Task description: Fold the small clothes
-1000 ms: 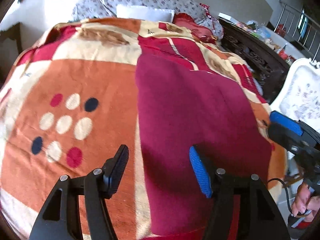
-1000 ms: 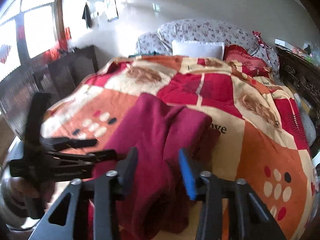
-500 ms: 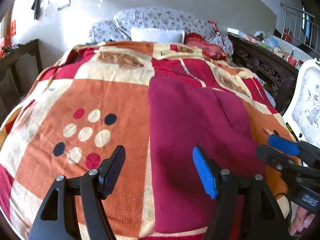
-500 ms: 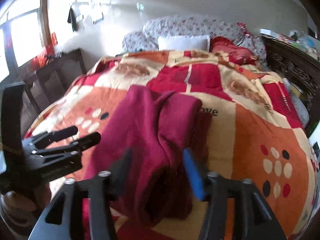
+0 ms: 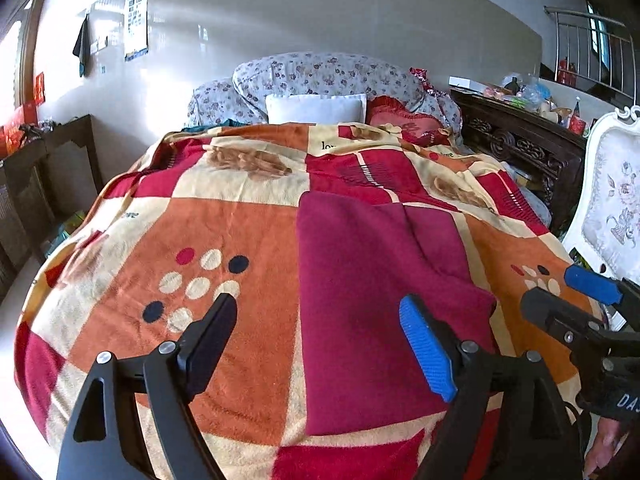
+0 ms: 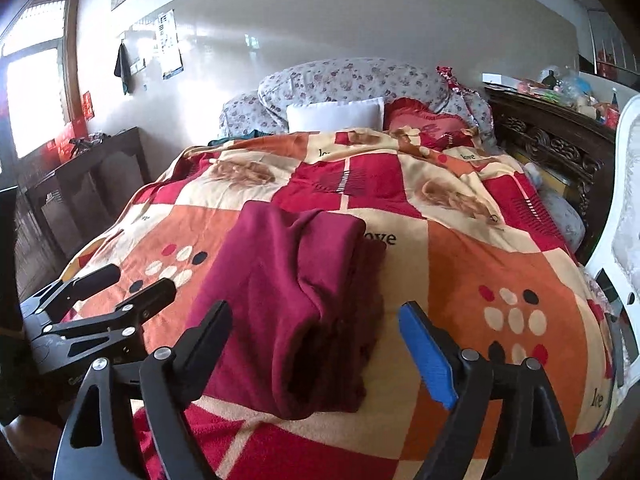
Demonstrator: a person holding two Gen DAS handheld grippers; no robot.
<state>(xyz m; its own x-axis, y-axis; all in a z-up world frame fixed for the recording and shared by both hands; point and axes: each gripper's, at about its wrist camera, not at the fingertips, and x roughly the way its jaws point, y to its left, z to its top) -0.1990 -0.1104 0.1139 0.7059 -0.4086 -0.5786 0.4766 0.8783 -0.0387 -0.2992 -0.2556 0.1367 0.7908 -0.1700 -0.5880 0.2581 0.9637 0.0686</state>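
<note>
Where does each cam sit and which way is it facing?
Left wrist: on the left gripper, facing up the bed at the maroon garment; right gripper and fingers at right edge.
Right wrist: on the right gripper, same heading; left gripper at left edge.
Shared: garment, white pillow, both jaws open, empty.

The dark red cloth (image 5: 372,304) is soft and fuzzy; it lies folded on the bed, on top of the blanket with orange, red and cream squares; it looks like a long shape that runs from the near end of the bed toward the pillows; its left edge is straight; on its right side a folded part makes a thick hump with a rounded, open end near the front (image 6: 304,300); nothing is touching it.
</note>
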